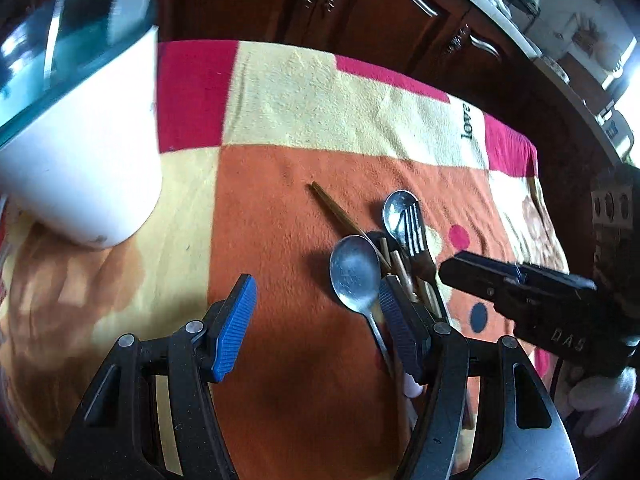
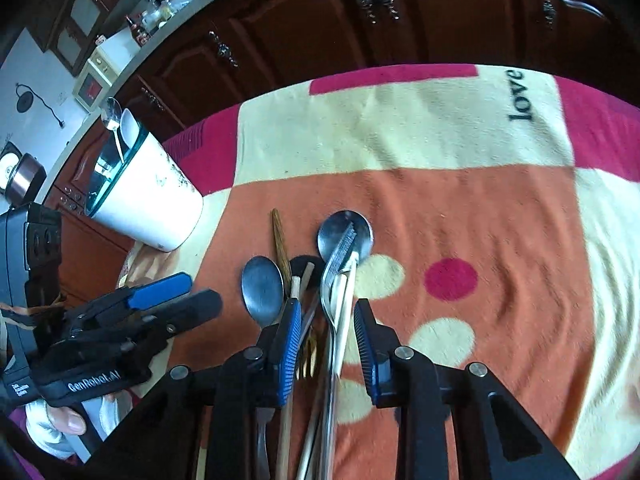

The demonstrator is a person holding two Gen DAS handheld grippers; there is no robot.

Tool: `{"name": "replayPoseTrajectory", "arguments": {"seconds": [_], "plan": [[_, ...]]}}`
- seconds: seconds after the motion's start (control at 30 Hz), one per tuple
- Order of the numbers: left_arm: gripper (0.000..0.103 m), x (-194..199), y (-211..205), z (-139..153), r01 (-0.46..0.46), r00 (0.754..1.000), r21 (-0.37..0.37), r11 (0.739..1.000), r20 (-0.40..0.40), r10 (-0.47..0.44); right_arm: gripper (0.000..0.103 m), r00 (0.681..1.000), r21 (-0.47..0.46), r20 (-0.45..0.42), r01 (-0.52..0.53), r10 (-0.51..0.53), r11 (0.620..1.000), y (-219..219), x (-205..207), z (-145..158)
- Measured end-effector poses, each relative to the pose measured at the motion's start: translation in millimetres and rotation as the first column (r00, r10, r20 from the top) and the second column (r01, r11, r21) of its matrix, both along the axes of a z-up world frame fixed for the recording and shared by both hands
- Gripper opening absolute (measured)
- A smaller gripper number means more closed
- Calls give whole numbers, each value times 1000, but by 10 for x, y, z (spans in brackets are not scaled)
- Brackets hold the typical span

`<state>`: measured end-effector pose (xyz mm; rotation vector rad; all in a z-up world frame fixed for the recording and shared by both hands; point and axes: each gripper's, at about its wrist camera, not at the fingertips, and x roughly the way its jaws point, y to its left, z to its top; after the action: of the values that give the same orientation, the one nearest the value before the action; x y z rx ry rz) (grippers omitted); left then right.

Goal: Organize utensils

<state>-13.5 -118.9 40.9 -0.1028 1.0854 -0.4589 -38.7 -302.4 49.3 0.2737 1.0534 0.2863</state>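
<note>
A pile of utensils lies on the orange patch of the cloth: a steel spoon, a second spoon with a fork across it, and wooden chopsticks. My left gripper is open and empty, just left of the pile. My right gripper is open, its jaws on either side of the fork handle and a pale chopstick. It shows from the side in the left wrist view. A white utensil holder stands at the left, holding a spoon.
A patterned cloth in cream, pink and orange covers the table. Dark wooden cabinets stand behind the table's far edge. A counter with jars and bottles runs above them.
</note>
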Motion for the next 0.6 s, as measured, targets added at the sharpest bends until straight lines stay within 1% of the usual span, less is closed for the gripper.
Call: {"name": "replayPoseTrajectory", "arguments": {"seconds": [0.17,0.27,0.3,0.33,0.37,0.4,0.43,0.5,0.6], "plan": [[64,127,-65,-83,56,998,15,998,6,-56,26,999,74,-46,24,-21,997,-36,252,-102],[63,180,-108,-106,89,996,-4,996,8,-89,26,996,122,-81,44,-35,991,-75,381,-177],[59,191,-133,-111,104,995,-7,995,9,-104,26,995,134,-92,46,-34,990,-78,409,-200],[53,200,-165,-119,122,993,-2,993,10,-122,26,994,146,-103,46,-31,988,-74,439,-228],[49,210,-204,-137,140,990,12,990,7,-140,24,994,153,-106,46,-30,987,-70,460,-243],[35,217,-232,-154,152,988,22,988,2,-153,21,994,159,-107,46,-29,986,-70,476,-251],[24,222,-265,-165,166,986,39,985,5,-167,16,993,164,-111,48,-30,985,-74,493,-262],[15,227,-293,-158,190,982,32,981,12,-190,9,992,173,-122,60,-39,983,-103,523,-291],[6,228,-292,-126,193,981,21,981,23,-193,6,992,198,-124,61,-37,978,-154,532,-310]]}}
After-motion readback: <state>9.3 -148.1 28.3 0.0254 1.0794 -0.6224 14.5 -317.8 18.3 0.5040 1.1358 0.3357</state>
